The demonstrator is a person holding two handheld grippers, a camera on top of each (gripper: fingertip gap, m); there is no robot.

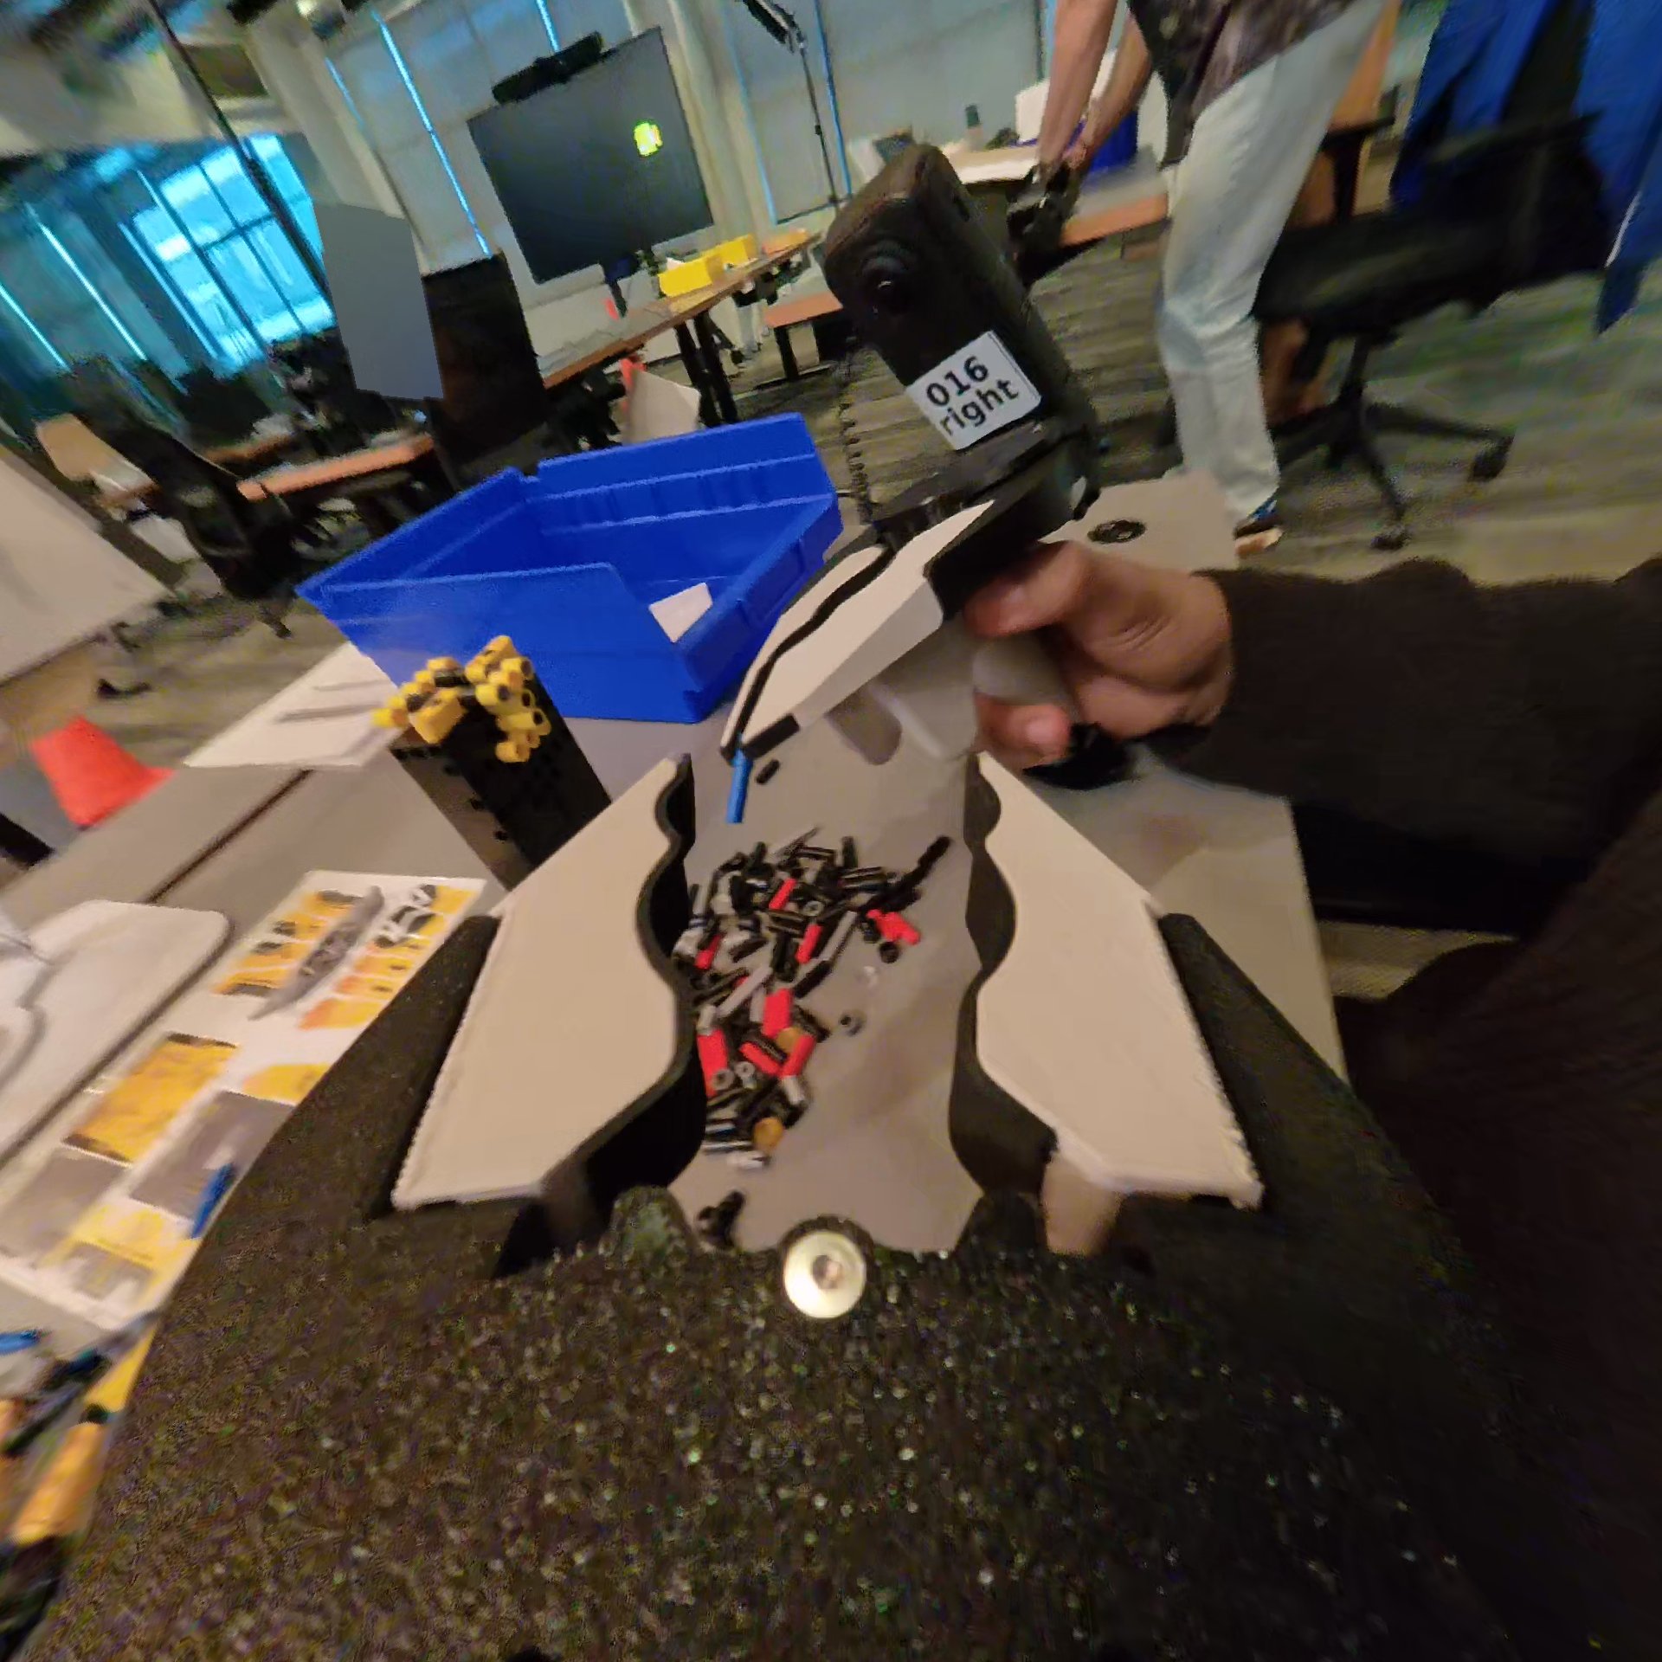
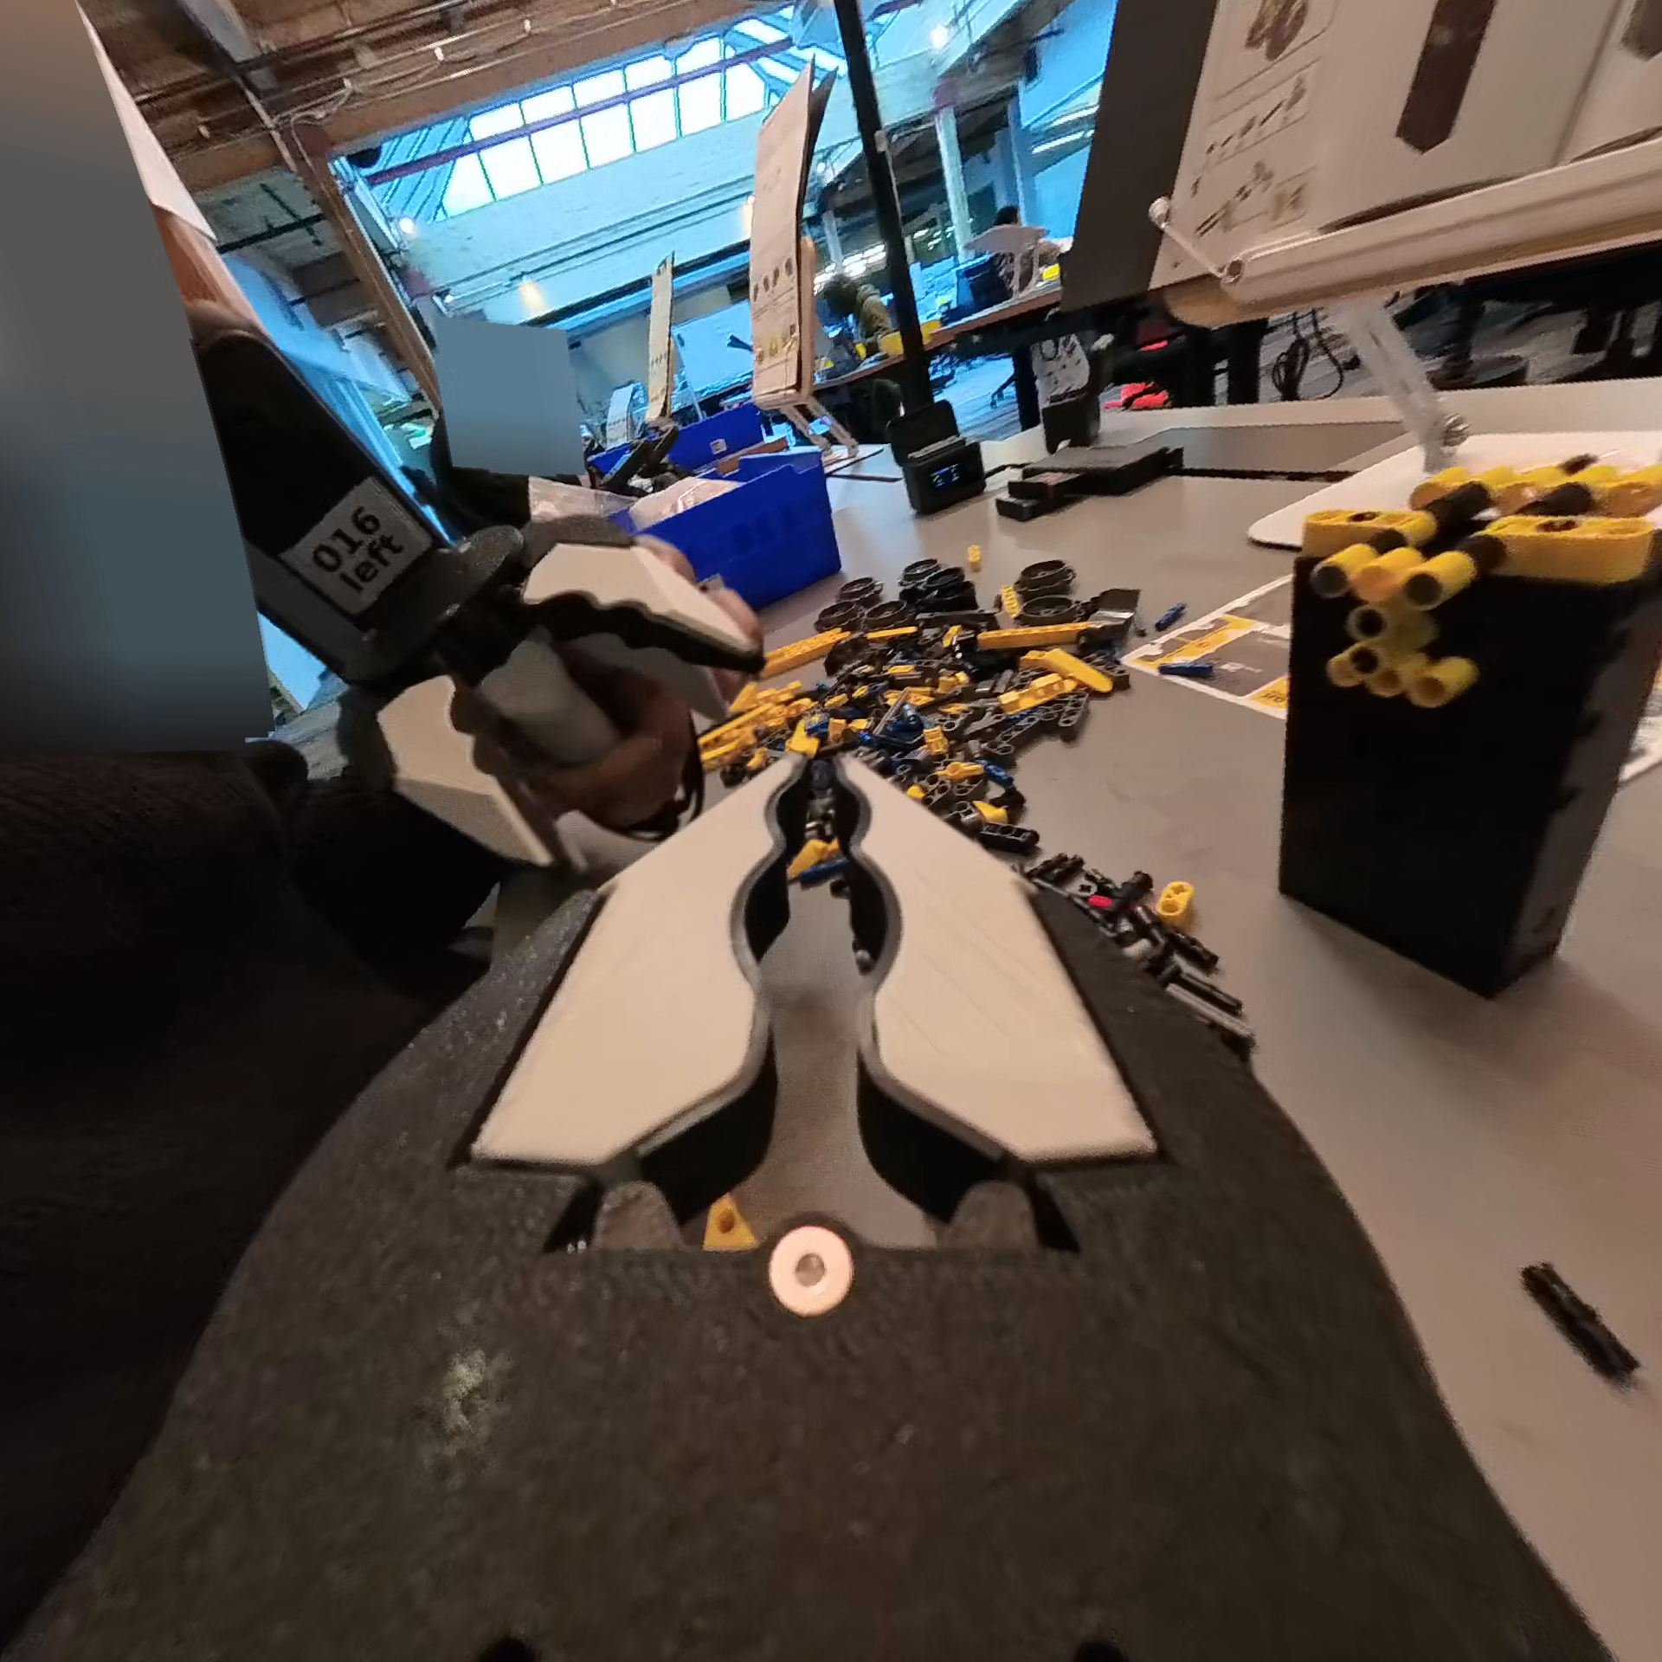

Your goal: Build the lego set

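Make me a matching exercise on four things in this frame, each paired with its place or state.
Things:
1. blue pin
2. pile of black and red pins
3. blue bin
4. black block

Places or states:
A. topped with yellow pieces
B. pinched in the right gripper
C. lying on the table, seen between the fingers of the open left gripper
D. beyond the black block, farther from the camera

Pairs: 1-B, 2-C, 3-D, 4-A
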